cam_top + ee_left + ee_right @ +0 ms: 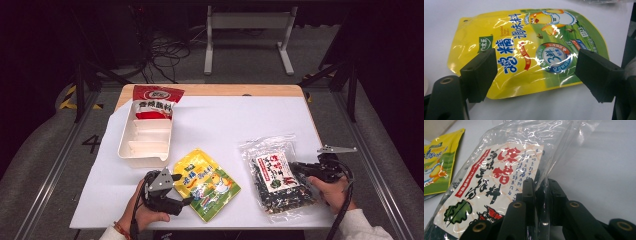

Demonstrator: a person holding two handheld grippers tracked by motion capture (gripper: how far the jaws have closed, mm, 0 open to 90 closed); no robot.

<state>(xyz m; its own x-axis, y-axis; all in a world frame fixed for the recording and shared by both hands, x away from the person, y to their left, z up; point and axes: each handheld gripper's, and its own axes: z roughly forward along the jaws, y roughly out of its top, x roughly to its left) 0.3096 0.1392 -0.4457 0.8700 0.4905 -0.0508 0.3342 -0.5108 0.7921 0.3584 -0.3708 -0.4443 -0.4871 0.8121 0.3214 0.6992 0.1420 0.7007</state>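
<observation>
Table [210, 125], white top, wooden edge showing at the far side.

White tray [145, 142] at far left of the table, divided into compartments. Red pouch [156, 101] stands tilted in its far compartment, top leaning over the far rim.

Clear bag [277, 175] of dark dried contents with a white and red label lies flat at near right. In the right gripper view its edge [541, 185] rises between the two jaws.

Yellow pouch [206, 184] lies flat near the middle of the near edge, just beside the tray's near corner, apart from the clear bag. Printed face up; in the left gripper view [529, 47] it sits on the table beyond the jaws.

Right gripper [300, 170]: held by the person's right hand [332, 192] at the bag's right edge. Jaws pressed together, pinching the clear film of the bag [541, 195].

Left gripper [182, 186]: held in the left hand [145, 212] at the yellow pouch's left edge. Jaws spread wide, one on each side of the pouch's near part, pads not pressing it [531, 75].
</observation>
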